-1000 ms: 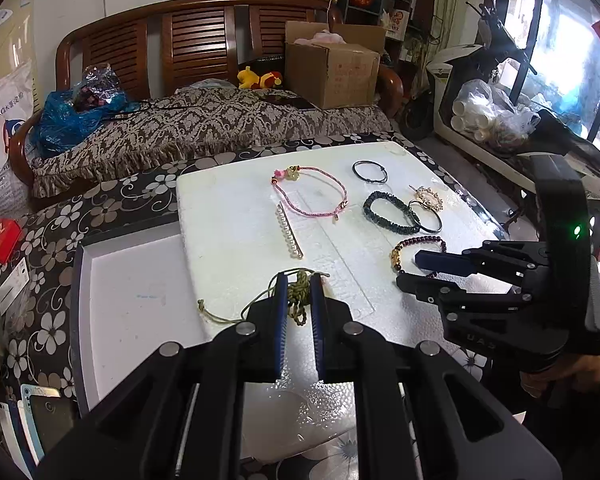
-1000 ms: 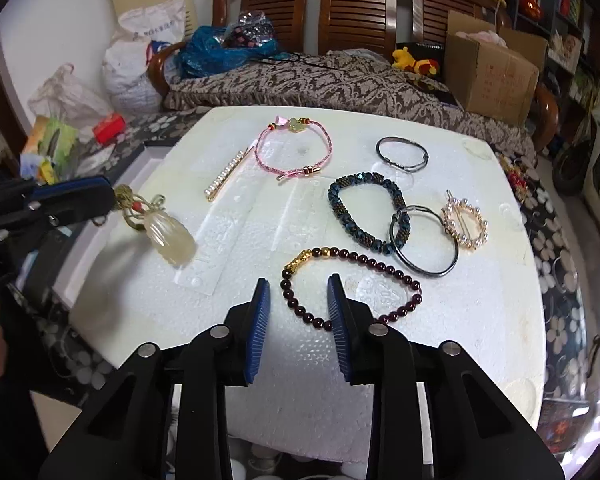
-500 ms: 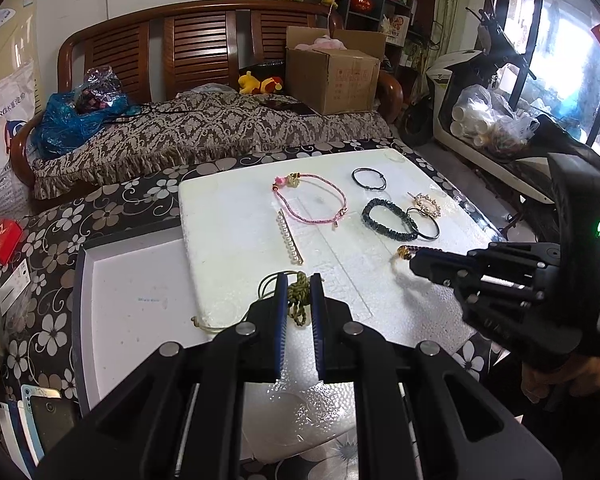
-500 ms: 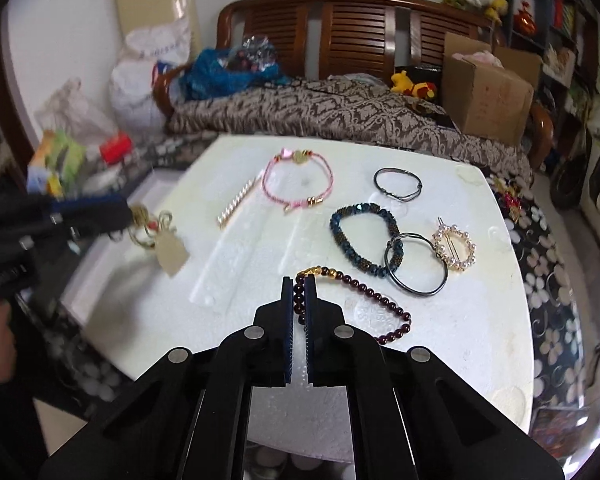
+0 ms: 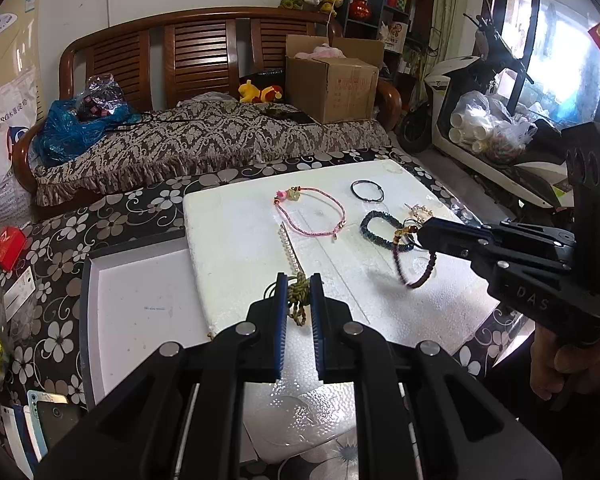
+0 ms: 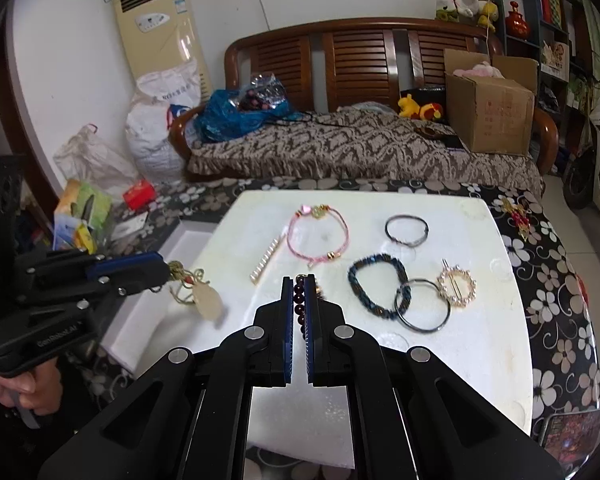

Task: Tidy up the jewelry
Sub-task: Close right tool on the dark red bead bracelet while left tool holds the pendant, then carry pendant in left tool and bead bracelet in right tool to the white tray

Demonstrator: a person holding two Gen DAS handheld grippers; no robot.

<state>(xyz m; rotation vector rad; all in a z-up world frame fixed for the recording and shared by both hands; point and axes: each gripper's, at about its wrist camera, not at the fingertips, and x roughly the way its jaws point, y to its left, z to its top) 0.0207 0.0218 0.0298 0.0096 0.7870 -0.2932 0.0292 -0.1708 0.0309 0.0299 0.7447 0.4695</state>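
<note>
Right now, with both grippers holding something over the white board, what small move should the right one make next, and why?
Probably carry the dark red bead bracelet left toward the white tray. The right gripper is shut on it and it already hangs clear of the foam board, while the left gripper holds the knotted cord pendant near that tray.

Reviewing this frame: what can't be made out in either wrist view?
- Dark red bead bracelet, right wrist view: mostly hidden behind the right tool.
- Same bracelet, left wrist view: motion-blurred.
- Pale pendant hanging from the left tool: blurred; hidden in the left wrist view.
- White tray: near edge covered by the left tool.
</note>
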